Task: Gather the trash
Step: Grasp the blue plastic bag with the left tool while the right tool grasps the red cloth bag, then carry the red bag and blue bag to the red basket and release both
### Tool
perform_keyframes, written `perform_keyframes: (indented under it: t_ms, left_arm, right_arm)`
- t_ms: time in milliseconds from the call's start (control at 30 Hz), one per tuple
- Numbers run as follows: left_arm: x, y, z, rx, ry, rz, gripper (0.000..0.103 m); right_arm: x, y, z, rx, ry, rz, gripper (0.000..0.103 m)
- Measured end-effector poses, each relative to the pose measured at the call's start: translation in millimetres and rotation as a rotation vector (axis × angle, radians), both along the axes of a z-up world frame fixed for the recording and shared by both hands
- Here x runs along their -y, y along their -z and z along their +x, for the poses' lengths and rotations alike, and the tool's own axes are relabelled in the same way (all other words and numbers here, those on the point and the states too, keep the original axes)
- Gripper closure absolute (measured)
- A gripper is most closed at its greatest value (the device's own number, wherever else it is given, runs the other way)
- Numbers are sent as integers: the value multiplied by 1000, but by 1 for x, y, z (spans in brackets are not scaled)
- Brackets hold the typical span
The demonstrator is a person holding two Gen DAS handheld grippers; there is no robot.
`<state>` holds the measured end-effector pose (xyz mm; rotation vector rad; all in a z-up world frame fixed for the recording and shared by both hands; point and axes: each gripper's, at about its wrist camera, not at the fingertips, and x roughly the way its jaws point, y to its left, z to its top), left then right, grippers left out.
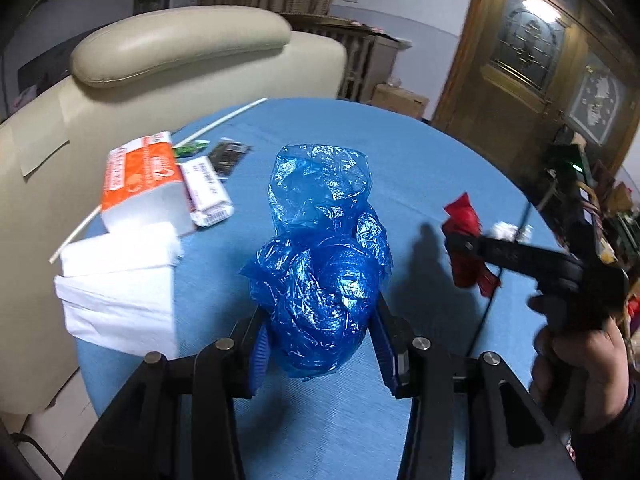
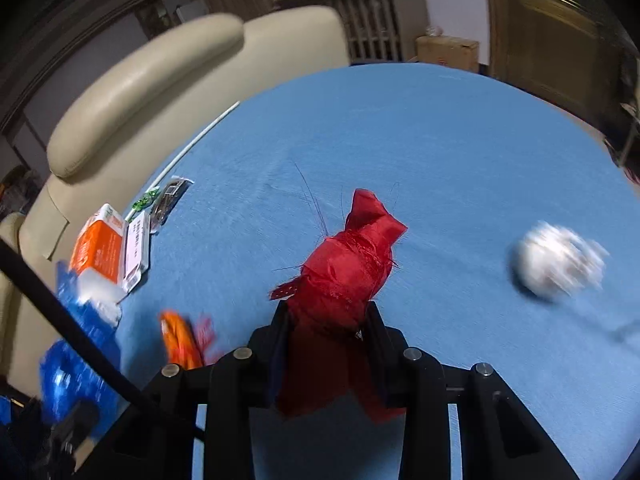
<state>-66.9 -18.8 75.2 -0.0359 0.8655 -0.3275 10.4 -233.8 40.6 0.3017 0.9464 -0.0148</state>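
**Two grippers loaded, one ball of paper left near the right edge**

Both tools are full. Our left gripper (image 1: 320,344) is closed partway on the blue plastic bag (image 1: 320,264), its blue pads pressed into the crumpled lower half while the bag's mouth stands up loose above them. Our right gripper (image 2: 326,320) is clamped narrow on the red cloth scrap (image 2: 344,276), which sticks up past the fingertips and hangs down behind them.

We judge the step in hand to be dropping the scrap into the bag. To do it well, we should bring the scrap over the bag's mouth, not its squeezed body, and let go only once the cloth is inside the rim. The left grip holds the bag low, so the mouth may sag; keeping that tool level and steady should help. Loose red threads could snag on the fingers at release.

Trash left on the blue table (image 2: 420,140): a white crumpled ball (image 2: 558,260) near the right edge, and an orange wrapper (image 2: 182,338) near the front-left edge. Along the left edge lie an orange tissue pack (image 1: 140,176), white tissues (image 1: 120,292), a small white packet (image 1: 208,192) and a thin white stick (image 1: 224,118).

We cannot tell whether the bag's mouth is open, nor what it holds. The ball and wrapper are blurred. In the left wrist view, the right tool's tips are too dark to read.
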Motion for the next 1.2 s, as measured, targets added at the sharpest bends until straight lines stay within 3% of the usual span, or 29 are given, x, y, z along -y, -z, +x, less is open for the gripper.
perform_keyframes:
  t_ms: [267,533,833,1200]
  left_arm:
    - [38,5,-54,-2,121,2,56]
    - [54,11,-89,-6,150,50,56]
    - [71,12,-109,-1,164,102,56]
    - [88,5,-121,19,198,114,56]
  right_arm:
    - [28,-17,-123,47,103,13,66]
    - [62,-16,-218,61,200,12,66]
    - [91,-40,-279,158,251,17,66]
    - [97,-53,-307,210,269,47,66]
